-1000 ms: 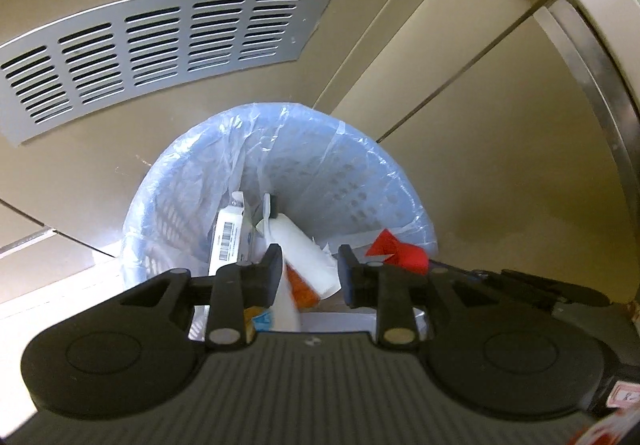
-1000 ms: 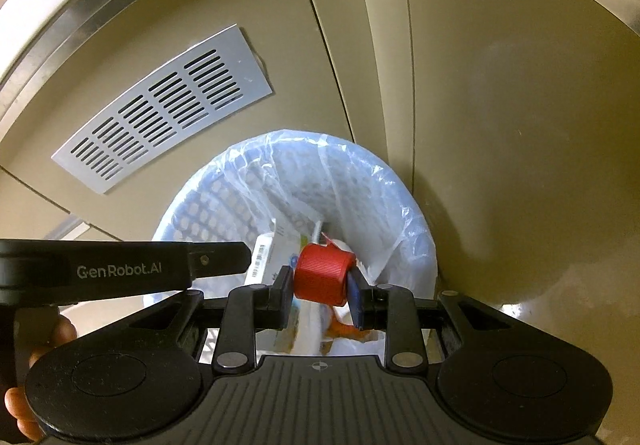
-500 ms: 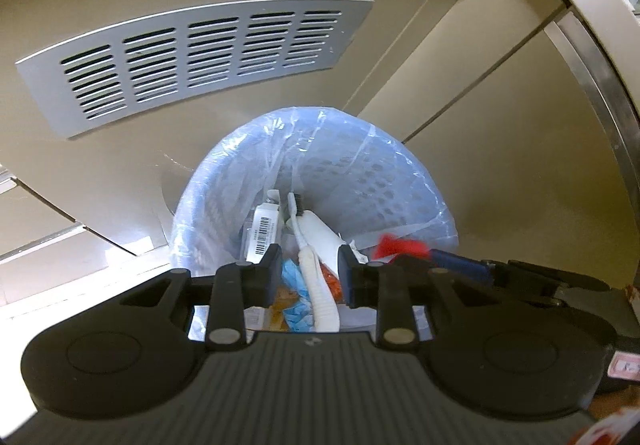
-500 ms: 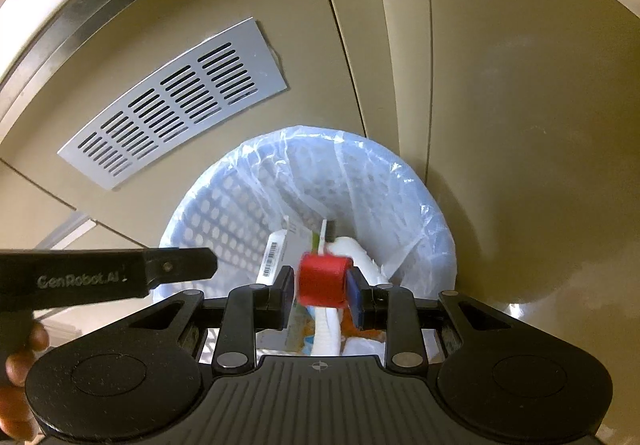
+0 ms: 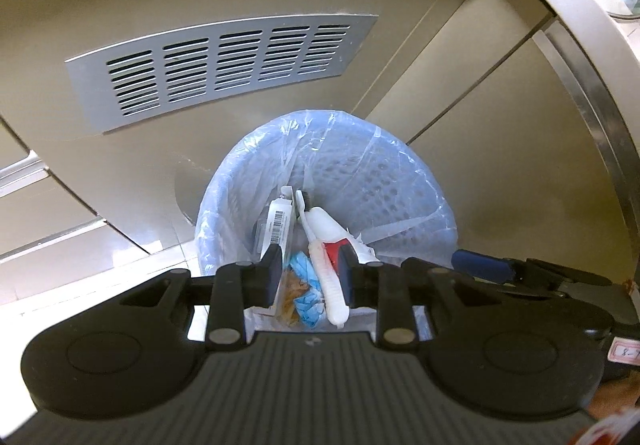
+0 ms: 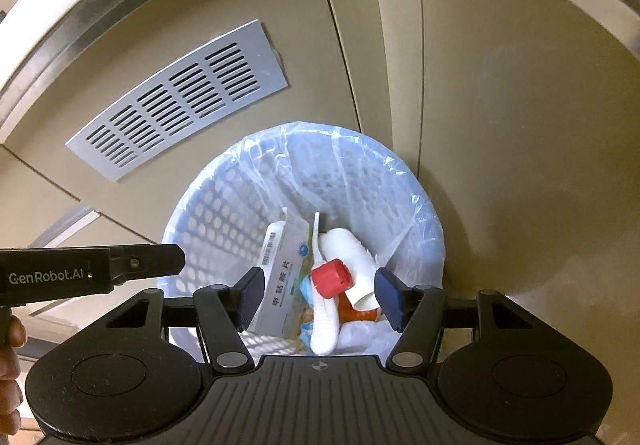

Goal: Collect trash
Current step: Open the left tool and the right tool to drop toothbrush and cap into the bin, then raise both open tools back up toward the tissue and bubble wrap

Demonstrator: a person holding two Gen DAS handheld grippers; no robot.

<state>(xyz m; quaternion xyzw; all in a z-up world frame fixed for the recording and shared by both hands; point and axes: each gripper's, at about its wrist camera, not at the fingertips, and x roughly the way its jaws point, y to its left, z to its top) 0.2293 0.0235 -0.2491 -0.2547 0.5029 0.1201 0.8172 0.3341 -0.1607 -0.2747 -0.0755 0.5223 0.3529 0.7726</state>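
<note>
Right gripper (image 6: 320, 295) hangs above the bin (image 6: 434, 245), its jaws opening and the pads clear of everything; the red cap (image 6: 331, 278) sits loose between them, touching neither pad, down among the trash; left gripper (image 5: 309, 277) hovers over the same bin with a narrow gap between its jaws and nothing pinched in it, so it is open and empty; its side arm also juts in at the left edge of the right view, a hand (image 6: 10, 369) just behind it.

Inside the bin, toward the near rim, a white toothbrush (image 6: 325, 329) lies lengthwise; just left of it leans a printed box (image 6: 285, 285) with a barcode; a white bottle (image 6: 352, 253) lies beside the cap, toward the right wall; a blue scrap (image 5: 306, 287) and something orange (image 6: 352, 311) sit underneath.

A clear liner (image 6: 248, 165) folds over the rim; beyond the far rim, beige panels carry a slotted vent (image 6: 180, 97).
</note>
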